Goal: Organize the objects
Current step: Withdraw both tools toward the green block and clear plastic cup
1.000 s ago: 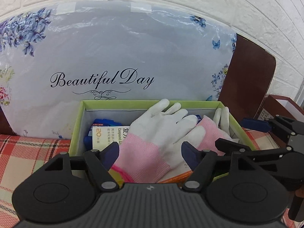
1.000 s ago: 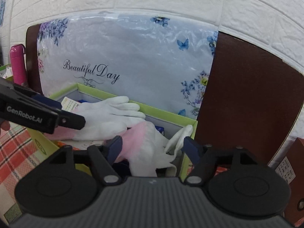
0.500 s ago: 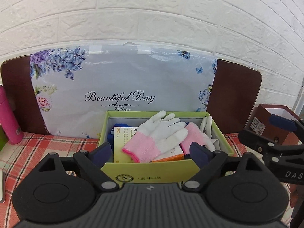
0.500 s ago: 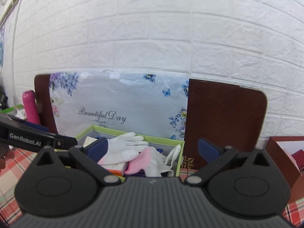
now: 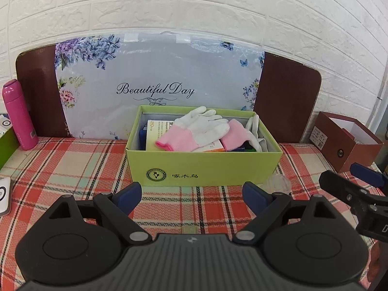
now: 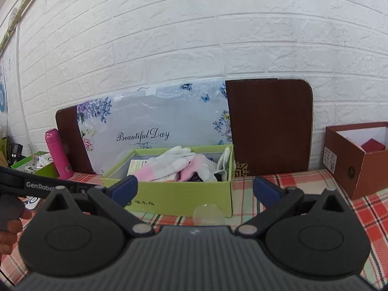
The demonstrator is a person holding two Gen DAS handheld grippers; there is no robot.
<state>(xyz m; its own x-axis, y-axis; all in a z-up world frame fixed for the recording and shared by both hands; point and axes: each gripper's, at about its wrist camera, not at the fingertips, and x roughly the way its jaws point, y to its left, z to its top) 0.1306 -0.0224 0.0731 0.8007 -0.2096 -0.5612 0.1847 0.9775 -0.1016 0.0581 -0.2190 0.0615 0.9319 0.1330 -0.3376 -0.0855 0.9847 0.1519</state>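
A green open box (image 5: 203,167) stands on the plaid tablecloth against a floral "Beautiful Day" package. Inside lie two white gloves with pink cuffs (image 5: 194,131) on top of small cartons (image 5: 155,133). The box also shows in the right wrist view (image 6: 179,196), with the gloves (image 6: 169,165) inside. My left gripper (image 5: 191,195) is open and empty, in front of the box. My right gripper (image 6: 195,189) is open and empty, in front of the box's right end. The right gripper also shows at the right edge of the left wrist view (image 5: 359,189).
A pink bottle (image 5: 18,115) stands far left. A brown open box (image 5: 344,140) stands at the right. A small clear lid (image 5: 278,183) lies by the green box's front right corner. Another green box (image 6: 36,165) sits far left. White brick wall behind.
Both grippers have pulled back and away from the green box. The gloves stay in the box, released. Both jaws remain open.
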